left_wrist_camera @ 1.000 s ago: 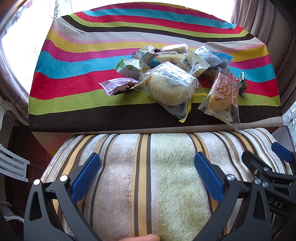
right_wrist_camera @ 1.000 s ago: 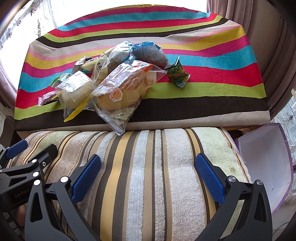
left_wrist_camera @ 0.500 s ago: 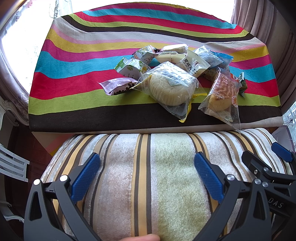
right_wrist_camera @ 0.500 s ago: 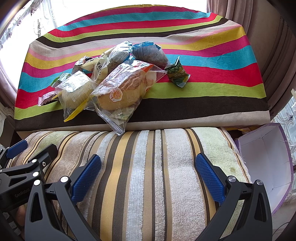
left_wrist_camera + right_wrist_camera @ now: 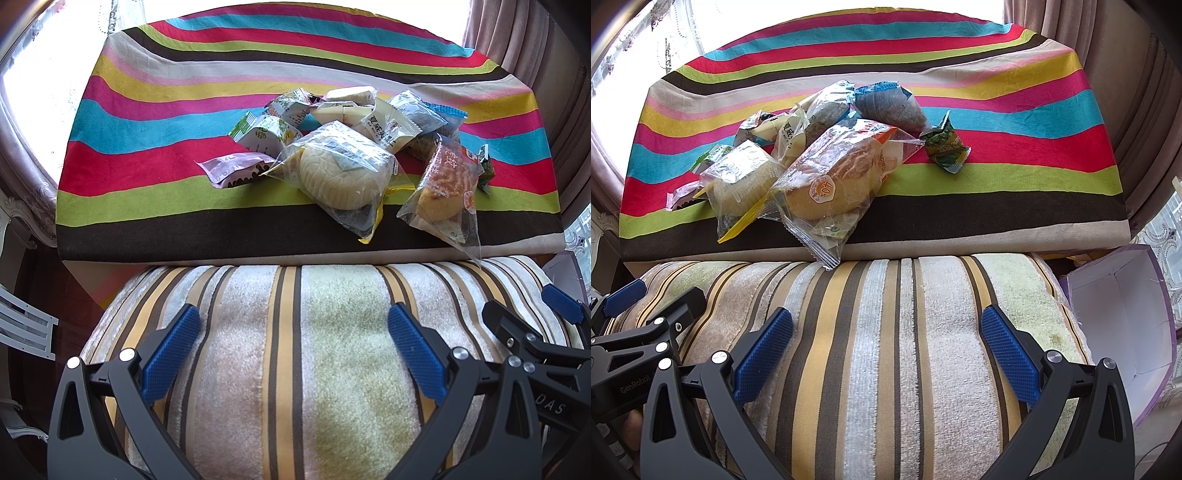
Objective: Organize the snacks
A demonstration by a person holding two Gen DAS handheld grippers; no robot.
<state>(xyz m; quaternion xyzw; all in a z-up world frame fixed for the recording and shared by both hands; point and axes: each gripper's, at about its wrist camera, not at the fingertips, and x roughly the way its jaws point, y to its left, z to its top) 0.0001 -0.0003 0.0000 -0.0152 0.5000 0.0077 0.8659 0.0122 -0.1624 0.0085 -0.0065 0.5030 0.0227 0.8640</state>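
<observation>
Near table edge, bread packet overhanging, both grippers' jaws released, empty.

Our right gripper hangs with its blue-padded jaws spread wide and empty over a striped plush cushion. Beyond it we see a heap of wrapped snacks on the rainbow-striped cloth; a clear-bagged sponge cake lies foremost, its wrapper tail overhanging the cloth's near edge. A small green packet sits just right of the heap. An open white box with purple edging stands at far right. Our left gripper shows at the lower left edge.
</observation>
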